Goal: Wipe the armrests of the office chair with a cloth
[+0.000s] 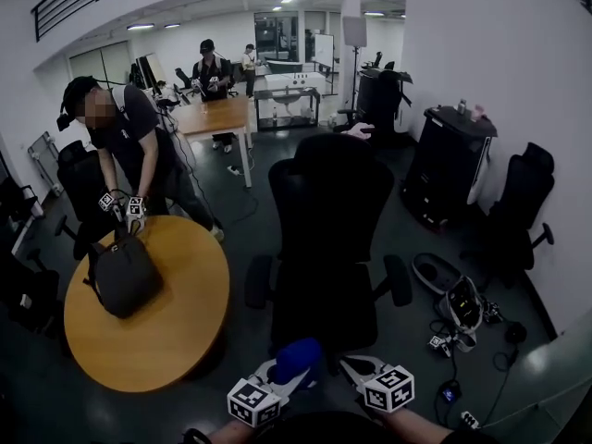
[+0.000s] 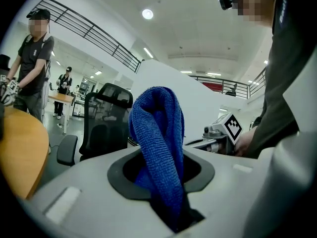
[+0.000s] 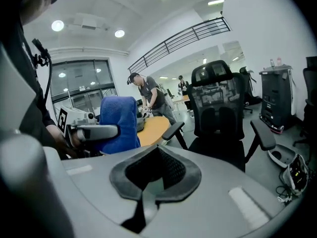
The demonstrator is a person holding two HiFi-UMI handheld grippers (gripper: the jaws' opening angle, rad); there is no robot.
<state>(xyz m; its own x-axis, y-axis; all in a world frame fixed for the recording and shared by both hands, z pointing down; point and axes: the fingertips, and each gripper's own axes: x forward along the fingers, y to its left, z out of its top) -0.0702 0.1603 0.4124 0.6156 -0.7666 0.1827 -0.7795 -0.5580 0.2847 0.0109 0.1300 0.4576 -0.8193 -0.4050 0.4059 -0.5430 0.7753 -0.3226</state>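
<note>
A black office chair [image 1: 328, 239] stands just ahead of me, with one armrest [image 1: 259, 280] on its left and the other armrest [image 1: 398, 278] on its right. My left gripper [image 1: 282, 375] is low at the frame's bottom, shut on a blue cloth [image 1: 296, 359] that bulges up between its jaws [image 2: 158, 148]. My right gripper [image 1: 356, 373] is close beside it, shut with nothing in it [image 3: 153, 177]. Both sit short of the chair's seat, touching no part of it. The right gripper view shows the chair [image 3: 218, 118] and the cloth [image 3: 119, 125].
A round wooden table [image 1: 176, 340] is at the left, with a black bag [image 1: 125, 271] on it that a person [image 1: 129, 146] handles. A black cabinet [image 1: 449, 165], another chair [image 1: 518, 211] and cables with gear on the floor [image 1: 458, 308] are at the right.
</note>
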